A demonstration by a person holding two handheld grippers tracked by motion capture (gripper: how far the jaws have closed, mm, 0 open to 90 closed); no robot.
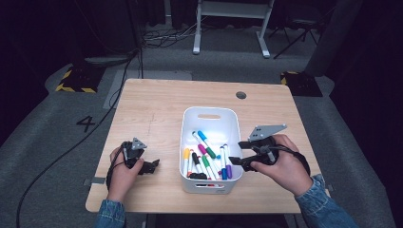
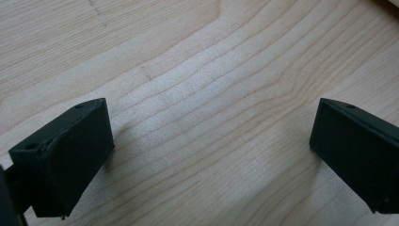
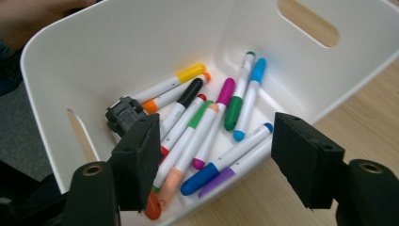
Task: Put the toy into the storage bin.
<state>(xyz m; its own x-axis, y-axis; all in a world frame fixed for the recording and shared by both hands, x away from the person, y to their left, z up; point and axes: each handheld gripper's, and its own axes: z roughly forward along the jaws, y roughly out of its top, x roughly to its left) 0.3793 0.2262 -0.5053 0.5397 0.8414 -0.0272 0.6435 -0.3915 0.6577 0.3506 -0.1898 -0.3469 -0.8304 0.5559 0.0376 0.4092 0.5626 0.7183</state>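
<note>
— Dark room, one pale wooden table (image 1: pixel 157 109) lit in the middle, and a white bin (image 1: pixel 211 116) standing on it full of markers (image 1: pixel 207 159). What is the person up to?

— Sorting pens into that bin, I'd say. The right gripper (image 3: pixel 214 155) hangs at the bin's right rim with its jaws spread wide and nothing between them; a blue-capped marker (image 3: pixel 226 160) and a purple-capped one (image 3: pixel 235 170) lie right below it against the near wall. Looks like a drop just finished.

— And the other hand?

— The left gripper (image 2: pixel 207 141) sits low over bare wood, left of the bin, jaws wide too, empty.

— So what comes next?

— I see no loose marker on the table, so my guess is the job's nearly done. The right hand would need to lift clear without nudging the rim.
</note>
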